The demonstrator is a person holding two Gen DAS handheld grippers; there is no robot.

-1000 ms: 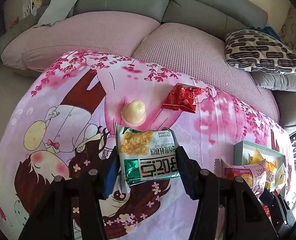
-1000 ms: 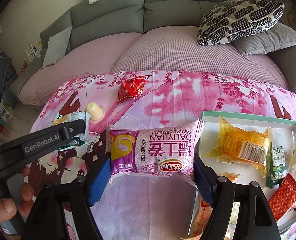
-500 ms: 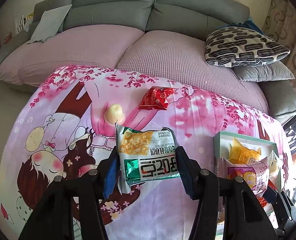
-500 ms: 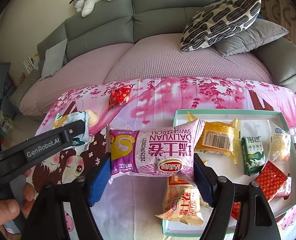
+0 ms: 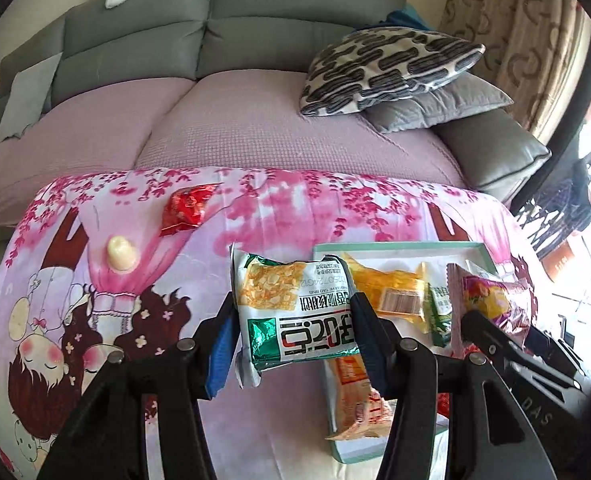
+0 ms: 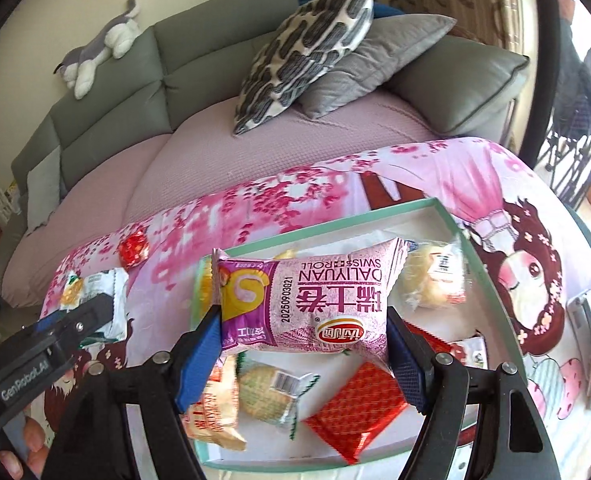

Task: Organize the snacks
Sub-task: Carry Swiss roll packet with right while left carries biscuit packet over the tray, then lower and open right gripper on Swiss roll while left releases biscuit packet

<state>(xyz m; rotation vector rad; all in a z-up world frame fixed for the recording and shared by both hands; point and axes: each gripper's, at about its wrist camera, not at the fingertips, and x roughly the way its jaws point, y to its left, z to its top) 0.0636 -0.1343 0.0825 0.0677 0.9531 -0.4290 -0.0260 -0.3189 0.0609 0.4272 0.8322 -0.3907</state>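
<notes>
Pink Swiss-roll packet [image 6: 305, 298] sits clamped in my right gripper [image 6: 301, 344] above the teal tray [image 6: 319, 227]; I lower it into a bare patch before letting go. My left gripper [image 5: 291, 330] is clamped on the green packet [image 5: 295, 314] just left of the tray (crowded already), which goes in next.

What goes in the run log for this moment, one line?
left tongs: shut on green packet | right tongs: shut on pink Swiss roll pack, over box | loose on cloth: red packet, jelly cup
</notes>
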